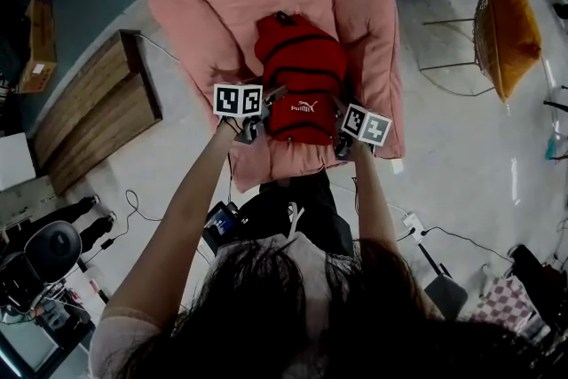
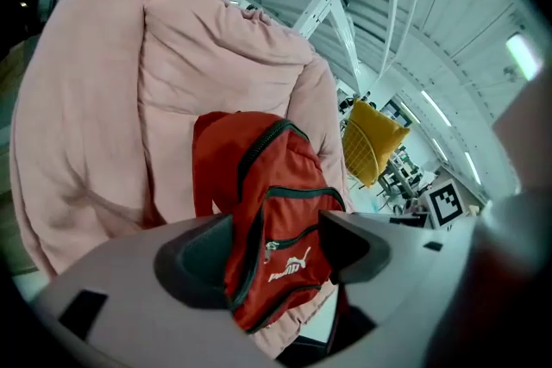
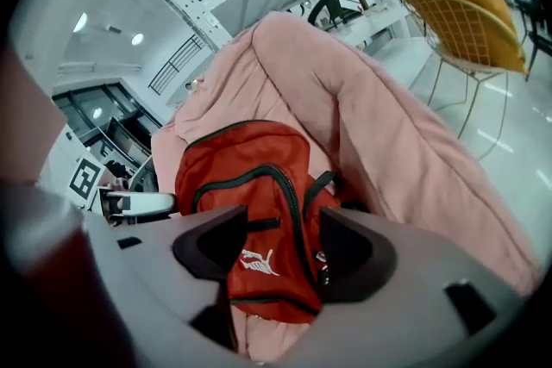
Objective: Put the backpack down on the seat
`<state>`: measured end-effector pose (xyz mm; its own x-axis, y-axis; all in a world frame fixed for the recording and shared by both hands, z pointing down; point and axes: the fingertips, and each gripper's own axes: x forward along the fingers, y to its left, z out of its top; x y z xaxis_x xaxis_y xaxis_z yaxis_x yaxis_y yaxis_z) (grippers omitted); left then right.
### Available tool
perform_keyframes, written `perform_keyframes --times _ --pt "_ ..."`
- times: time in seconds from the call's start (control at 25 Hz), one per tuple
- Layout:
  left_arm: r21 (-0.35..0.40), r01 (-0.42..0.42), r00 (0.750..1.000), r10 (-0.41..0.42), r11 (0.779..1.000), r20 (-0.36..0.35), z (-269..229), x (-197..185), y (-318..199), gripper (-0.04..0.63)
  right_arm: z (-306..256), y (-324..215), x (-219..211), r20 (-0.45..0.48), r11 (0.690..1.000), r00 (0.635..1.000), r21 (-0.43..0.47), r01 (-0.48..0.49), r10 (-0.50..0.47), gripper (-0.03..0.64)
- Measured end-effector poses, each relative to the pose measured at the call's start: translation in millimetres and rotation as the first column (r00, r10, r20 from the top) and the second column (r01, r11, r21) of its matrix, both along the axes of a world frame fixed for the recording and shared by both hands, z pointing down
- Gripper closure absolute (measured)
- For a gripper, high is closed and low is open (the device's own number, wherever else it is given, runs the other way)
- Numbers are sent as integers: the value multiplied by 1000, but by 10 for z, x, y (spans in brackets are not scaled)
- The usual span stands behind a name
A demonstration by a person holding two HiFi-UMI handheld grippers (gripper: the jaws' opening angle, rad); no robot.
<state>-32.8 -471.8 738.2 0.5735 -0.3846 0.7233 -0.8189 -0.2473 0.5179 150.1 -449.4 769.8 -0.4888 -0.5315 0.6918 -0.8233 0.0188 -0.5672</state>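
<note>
A red backpack (image 1: 302, 84) with dark zips stands upright on the seat of a pink padded armchair (image 1: 355, 4), its back against the chair's backrest. My left gripper (image 1: 252, 130) is at the backpack's lower left corner and my right gripper (image 1: 344, 143) at its lower right. In the left gripper view the backpack (image 2: 276, 220) shows in the wide gap of the left gripper (image 2: 272, 250), against the pink cushion (image 2: 103, 99). The right gripper (image 3: 276, 250) frames the backpack (image 3: 250, 177) the same way. Both stand open, and I see no pad pressing on the fabric.
A wire chair with a yellow cushion (image 1: 506, 27) stands to the right of the armchair. Wooden boards (image 1: 98, 111) and a cardboard box (image 1: 37, 44) lie to the left. Cables and a power strip (image 1: 415, 226) run across the floor near the person's feet.
</note>
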Motion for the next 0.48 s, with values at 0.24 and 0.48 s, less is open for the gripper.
perform_keyframes --times 0.24,0.48 --pt "36 -42 996 45 998 -73 -320 -177 361 291 -594 198 103 -108 986 994 161 36 -19 371" --pt "168 -43 982 72 985 -173 -912 -296 743 293 -1259 640 -240 -93 955 995 288 67 -42 371"
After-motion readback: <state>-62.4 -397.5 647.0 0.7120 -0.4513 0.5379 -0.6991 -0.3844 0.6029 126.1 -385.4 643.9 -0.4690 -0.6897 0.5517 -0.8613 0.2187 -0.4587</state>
